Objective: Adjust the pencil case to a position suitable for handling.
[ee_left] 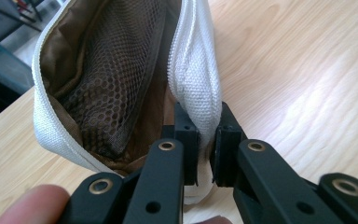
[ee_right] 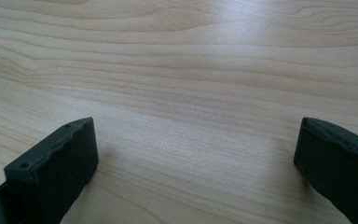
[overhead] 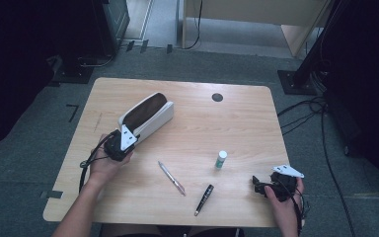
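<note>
White pencil case (overhead: 148, 116) lies on the left half of the table (overhead: 237, 123), long axis running diagonally from near-left to far-right, zip fully undone and mouth gaping. Brown lining and a brown mesh pocket (ee_left: 107, 88) show inside in the left gripper view. The case's near end is at the left gripper (overhead: 120, 146).

Left gripper (ee_left: 206, 149) — jaws clamped on the case's right-hand zipper edge, white fabric pinched between the two black pads. The other zipper edge (ee_left: 51, 126) stands free to the left, so the opening stays wide. The person's left hand (overhead: 106, 165) holds the gripper from below and to the left, forearm coming in from the bottom edge, cable looping off to its left.

Right gripper (overhead: 265, 186) sits near the table's near-right corner, well apart from the case. Jaws wide apart, nothing between them — just bare wood under them in the right gripper view (ee_right: 196, 154). Right hand (overhead: 285, 200) wrapped around the body.

Loose on the table between the two grippers: a silver pen (overhead: 171, 178), lying diagonally; a black pen (overhead: 204, 199) just to its right, near the front edge; a small white bottle with a green cap (overhead: 220, 160) standing upright farther back. Dark round cable port (overhead: 217, 97) near the far edge.
</note>
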The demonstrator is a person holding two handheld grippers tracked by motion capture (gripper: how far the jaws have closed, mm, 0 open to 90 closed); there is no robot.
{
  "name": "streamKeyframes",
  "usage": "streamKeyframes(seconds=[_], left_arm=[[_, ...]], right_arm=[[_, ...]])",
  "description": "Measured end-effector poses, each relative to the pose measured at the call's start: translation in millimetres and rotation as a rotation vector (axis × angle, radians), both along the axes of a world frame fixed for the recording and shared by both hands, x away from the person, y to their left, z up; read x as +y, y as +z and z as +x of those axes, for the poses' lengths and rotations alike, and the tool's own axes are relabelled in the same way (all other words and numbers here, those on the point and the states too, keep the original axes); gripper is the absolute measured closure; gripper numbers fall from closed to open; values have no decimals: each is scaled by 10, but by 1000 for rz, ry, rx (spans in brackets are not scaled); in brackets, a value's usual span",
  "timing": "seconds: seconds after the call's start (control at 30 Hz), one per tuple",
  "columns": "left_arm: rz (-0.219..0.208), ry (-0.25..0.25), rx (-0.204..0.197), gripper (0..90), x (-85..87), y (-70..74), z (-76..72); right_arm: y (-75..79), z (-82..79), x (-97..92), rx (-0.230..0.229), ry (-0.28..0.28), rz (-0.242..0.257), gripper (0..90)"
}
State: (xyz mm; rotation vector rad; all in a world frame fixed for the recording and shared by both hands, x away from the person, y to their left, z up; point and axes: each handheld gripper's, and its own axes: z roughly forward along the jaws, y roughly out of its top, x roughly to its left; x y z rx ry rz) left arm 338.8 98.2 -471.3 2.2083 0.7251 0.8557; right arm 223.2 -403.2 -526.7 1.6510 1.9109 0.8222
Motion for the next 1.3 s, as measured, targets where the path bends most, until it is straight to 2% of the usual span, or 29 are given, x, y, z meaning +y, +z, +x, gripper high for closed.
streamKeyframes(seconds=[0.4, 0.57, 0.7, 0.77, 0.9, 0.97, 1.07, 1.17, 1.23, 1.3], left_arm=[[-19, -49, 20, 846, -437, -27, -65], [-34, -29, 32, 843, -546, -53, -37], [-48, -32, 49, 835, -627, -64, -38], [-42, -30, 53, 822, -648, -63, -41], [-87, -31, 78, 748, -621, -32, -38], [-114, -39, 89, 683, -593, -2, -47], [-141, -50, 96, 662, -559, 34, -61], [-149, -53, 97, 665, -547, 54, -68], [-137, -59, 98, 690, -549, 61, -69], [-142, -74, 109, 749, -565, 58, -67]], right_arm=[[1, -1, 1, 1, -1, 1, 0], [1, -1, 2, 0, 0, 1, 0], [1, -2, 3, 1, 0, 2, 0], [1, -2, 2, 1, 1, 1, 0], [1, -2, 2, 1, 2, 1, 0], [1, -2, 4, 1, 3, 2, 0], [1, -1, 4, 1, 3, 2, 0], [1, -1, 4, 1, 3, 2, 0], [1, -1, 4, 1, 3, 2, 0], [1, -1, 4, 1, 2, 2, 0]])
